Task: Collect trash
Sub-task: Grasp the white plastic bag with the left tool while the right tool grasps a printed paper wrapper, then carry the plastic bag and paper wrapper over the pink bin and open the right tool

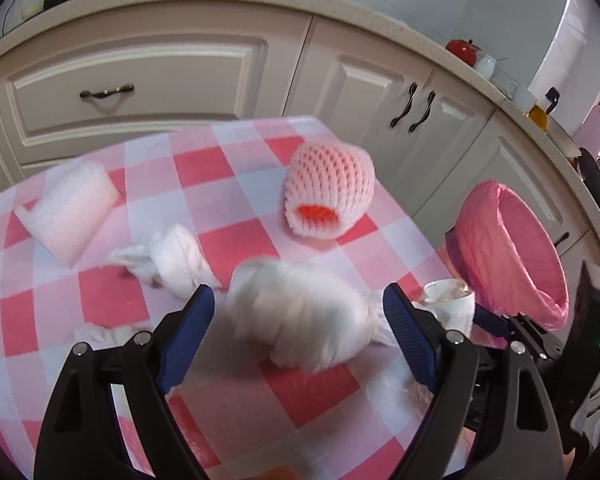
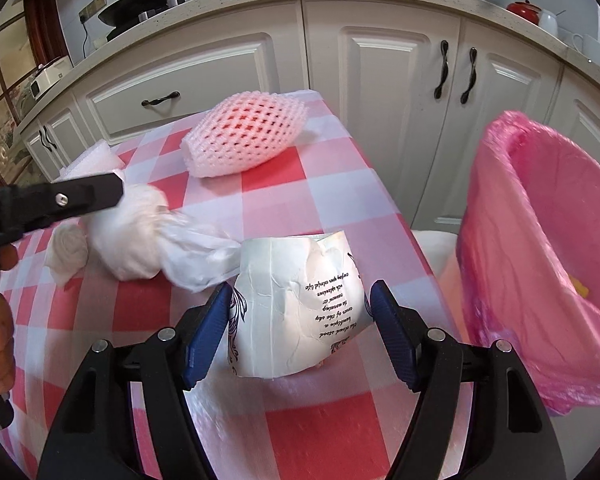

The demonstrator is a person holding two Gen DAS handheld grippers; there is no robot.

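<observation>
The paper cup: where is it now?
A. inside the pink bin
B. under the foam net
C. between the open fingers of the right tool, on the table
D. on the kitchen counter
C: the crumpled cup rests on the checked table between the right tool's spread fingers.

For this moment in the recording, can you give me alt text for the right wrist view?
The right hand-held gripper is open around a crumpled white paper cup on a pink-checked table. A pink-lined trash bin stands to its right; the left hand-held gripper reaches a white wad, with a pink foam fruit net behind.
</observation>
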